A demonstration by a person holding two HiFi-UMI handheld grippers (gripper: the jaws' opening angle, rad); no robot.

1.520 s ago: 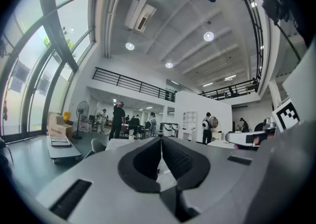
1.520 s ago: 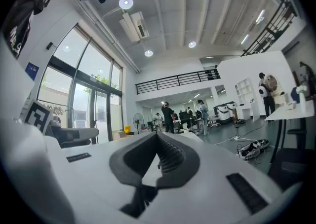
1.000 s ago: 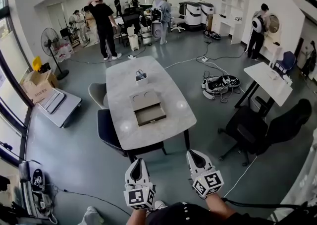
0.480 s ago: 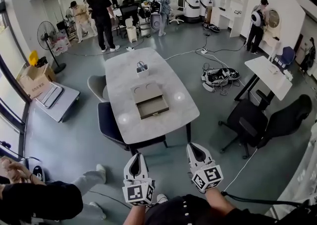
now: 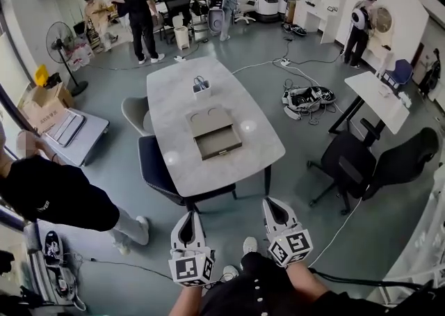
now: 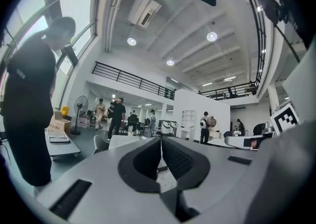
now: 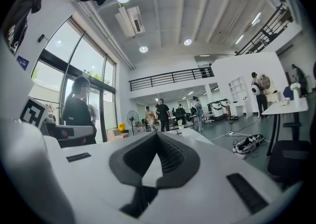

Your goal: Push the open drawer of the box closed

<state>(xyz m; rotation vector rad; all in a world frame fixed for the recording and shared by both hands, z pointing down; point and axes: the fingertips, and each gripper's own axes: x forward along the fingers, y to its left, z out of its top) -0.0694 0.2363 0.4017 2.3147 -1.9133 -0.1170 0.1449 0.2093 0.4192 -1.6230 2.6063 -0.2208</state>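
Observation:
The tan box [image 5: 214,131] lies in the middle of the long grey table [image 5: 174,102], its drawer [image 5: 220,145] pulled out toward me and showing nothing inside. Both grippers hang low at the bottom of the head view, well short of the table and above the floor. My left gripper [image 5: 189,216] points at the table's near end, jaws together with nothing between them [image 6: 161,139]. My right gripper [image 5: 270,204] is beside it, also shut and holding nothing [image 7: 157,134].
A person in black [image 5: 59,195] stands close on my left. A dark chair [image 5: 156,167] is tucked at the table's near left corner, and a black office chair [image 5: 361,168] stands to the right. A small white holder [image 5: 200,85] sits at the table's far end. Cables [image 5: 307,99] lie on the floor.
The person in black has walked further into view on the left. The table has drawn slightly nearer. Both grippers keep their places, still shut.

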